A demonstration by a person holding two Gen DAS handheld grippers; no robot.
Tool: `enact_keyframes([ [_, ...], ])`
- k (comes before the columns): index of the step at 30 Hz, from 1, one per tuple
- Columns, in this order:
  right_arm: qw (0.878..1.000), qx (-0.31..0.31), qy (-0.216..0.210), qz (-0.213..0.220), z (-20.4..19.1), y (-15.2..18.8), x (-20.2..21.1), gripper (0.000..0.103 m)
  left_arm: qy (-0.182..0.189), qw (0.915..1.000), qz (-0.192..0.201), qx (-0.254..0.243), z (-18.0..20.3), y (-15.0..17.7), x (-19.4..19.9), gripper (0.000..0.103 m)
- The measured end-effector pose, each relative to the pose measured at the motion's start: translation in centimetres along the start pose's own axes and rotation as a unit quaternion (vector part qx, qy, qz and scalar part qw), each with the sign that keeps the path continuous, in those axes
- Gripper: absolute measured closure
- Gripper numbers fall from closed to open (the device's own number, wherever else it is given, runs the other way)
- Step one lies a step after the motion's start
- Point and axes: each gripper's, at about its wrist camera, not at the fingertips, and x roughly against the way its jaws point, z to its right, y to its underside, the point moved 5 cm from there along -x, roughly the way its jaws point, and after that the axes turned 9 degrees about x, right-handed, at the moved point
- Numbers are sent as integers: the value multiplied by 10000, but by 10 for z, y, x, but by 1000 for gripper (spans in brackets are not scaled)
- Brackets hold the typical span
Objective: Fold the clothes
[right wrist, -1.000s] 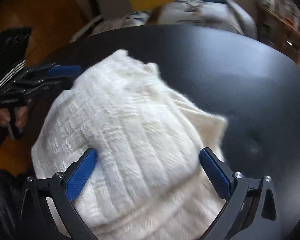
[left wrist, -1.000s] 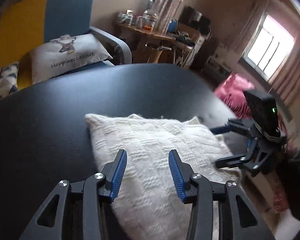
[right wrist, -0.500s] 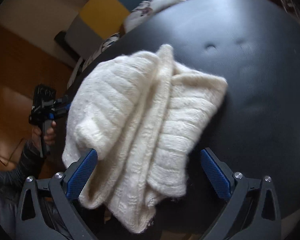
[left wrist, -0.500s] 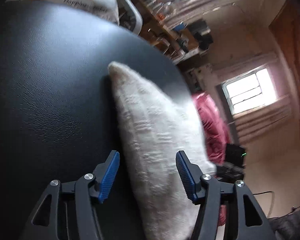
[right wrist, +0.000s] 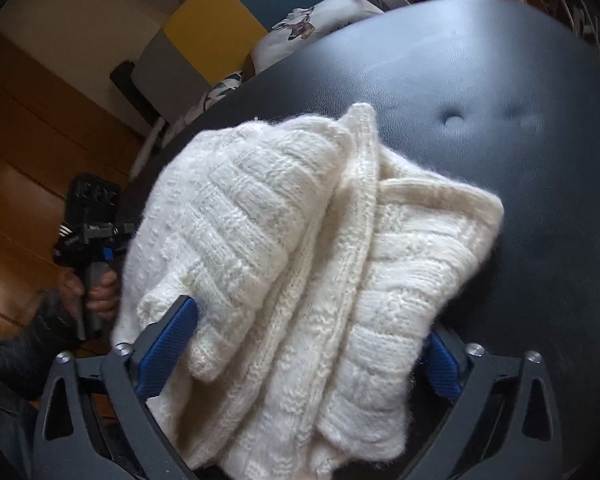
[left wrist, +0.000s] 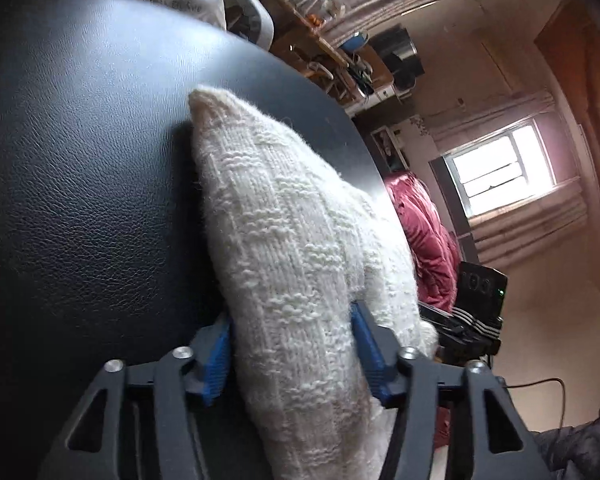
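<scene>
The white knitted sweater (right wrist: pixel 300 280) lies on the black surface (left wrist: pixel 80 200) doubled in several layers, still uneven. Both my jaws stand wide around it; more folding seems left.

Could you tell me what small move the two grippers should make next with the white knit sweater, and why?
Probably close both on it. The left gripper and right gripper each straddle a bunched edge of the white knit sweater with jaws open, fabric filling the gap, and the sweater lies loosely folded on the black leather surface, so neither appears to hold it yet.
</scene>
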Motion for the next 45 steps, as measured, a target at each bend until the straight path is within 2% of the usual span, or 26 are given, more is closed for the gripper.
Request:
enact_keyframes([
  [1, 10000, -29, -9, 55, -2, -1, 2, 53, -101, 9998, 115, -91, 4, 3, 2, 59],
  [3, 9997, 141, 148, 162, -10, -1, 6, 63, -304, 9985, 384, -265, 15, 10, 7, 64],
  [6, 9990, 267, 286, 203, -16, 1, 6, 65, -478, 9948, 777, -460, 27, 21, 16, 67],
  [9, 9980, 437, 348, 283, -26, -1, 5, 67, -369, 9903, 1250, -475, 34, 32, 32, 69],
  [12, 9976, 632, 33, 281, -37, -8, -1, 67, -464, 9823, 1723, -574, 41, 47, 56, 69],
  [16, 9899, 1177, -776, 122, -71, -26, -31, 67, -937, 9655, 2359, -589, 38, 68, 114, 69],
  [18, 9813, 1505, -1202, -53, -97, -38, -54, 67, -1265, 9521, 2742, -485, 32, 82, 150, 69],
  [20, 9683, 1931, -1564, -240, -144, -54, -83, 67, -1585, 9361, 3119, -367, 26, 96, 186, 69],
  [24, 9317, 2779, -2259, -611, -240, -86, -141, 67, -2104, 8958, 3912, 170, -8, 127, 261, 69],
  [26, 9161, 3174, -2317, -793, -293, -92, -171, 67, -2321, 8739, 4248, 451, -29, 144, 295, 69],
  [29, 8905, 3751, -2347, -1063, -374, -100, -216, 67, -2592, 8463, 4528, 1073, -76, 160, 336, 69],
  [32, 8606, 4310, -2365, -1327, -454, -108, -260, 67, -2801, 8222, 4663, 1675, -128, 172, 361, 68],
  [34, 8538, 4512, -2133, -1482, -487, -108, -292, 67, -2873, 8060, 4697, 2173, -161, 183, 374, 68],
  [36, 8519, 4576, -2045, -1516, -503, -108, -309, 67, -2993, 7912, 4694, 2531, -187, 192, 383, 68],
  [38, 8504, 4626, -1979, -1537, -517, -108, -323, 55, -3097, 7869, 4622, 2670, -200, 196, 382, 66],
  [39, 8511, 4622, -1933, -1570, -519, -108, -327, 42, -3116, 7860, 4584, 2739, -204, 197, 381, 65],
  [40, 8522, 4609, -1884, -1609, -520, -108, -330, 37, -3115, 7845, 4585, 2782, -205, 197, 381, 65],
  [42, 8578, 4484, -1841, -1708, -512, -106, -326, 31, -3232, 7777, 4605, 2805, -199, 195, 378, 64],
  [43, 8627, 4487, -1697, -1599, -505, -108, -317, 30, -3314, 7738, 4610, 2807, -195, 194, 377, 64],
  [45, 8638, 4624, -1533, -1283, -496, -119, -298, 30, -3576, 7652, 4572, 2787, -188, 195, 375, 63],
])
